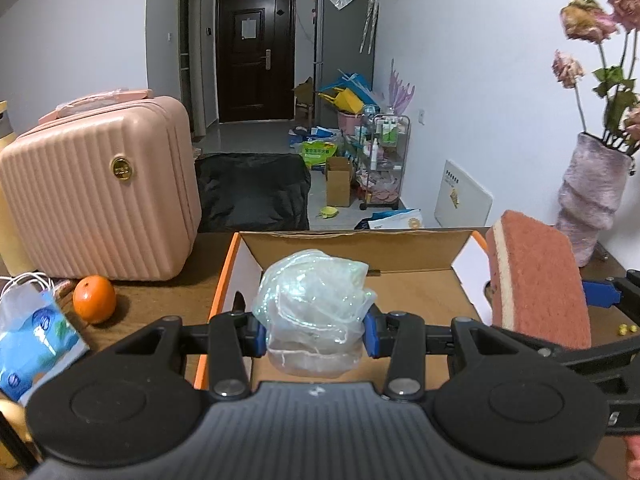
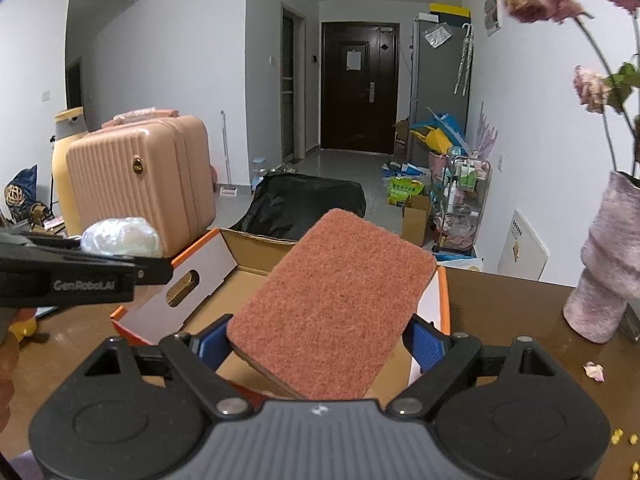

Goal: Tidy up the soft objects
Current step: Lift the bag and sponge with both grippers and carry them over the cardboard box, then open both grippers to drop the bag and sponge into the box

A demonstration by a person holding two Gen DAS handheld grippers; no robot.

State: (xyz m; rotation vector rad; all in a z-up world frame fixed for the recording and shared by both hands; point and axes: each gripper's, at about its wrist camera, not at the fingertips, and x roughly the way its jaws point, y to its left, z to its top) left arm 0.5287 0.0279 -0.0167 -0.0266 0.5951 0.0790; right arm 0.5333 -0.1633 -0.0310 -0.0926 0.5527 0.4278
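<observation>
My left gripper (image 1: 315,334) is shut on a crumpled ball of translucent sheer fabric (image 1: 316,304), held above the near end of an open cardboard box (image 1: 424,300) with orange edges. My right gripper (image 2: 320,344) is shut on a rust-red scouring sponge (image 2: 336,312), its blue pads pressing both long sides, over the same box (image 2: 244,280). In the left wrist view the sponge (image 1: 540,280) stands tilted at the box's right side. In the right wrist view the fabric ball (image 2: 120,237) and the left gripper's arm show at the left.
A pink ribbed suitcase (image 1: 100,196) stands on the brown table (image 1: 160,292) left of the box, with an orange (image 1: 94,299) and a blue-printed plastic bag (image 1: 32,332) in front of it. A mauve vase (image 1: 592,200) of dried roses stands at the right. Clutter fills the floor beyond.
</observation>
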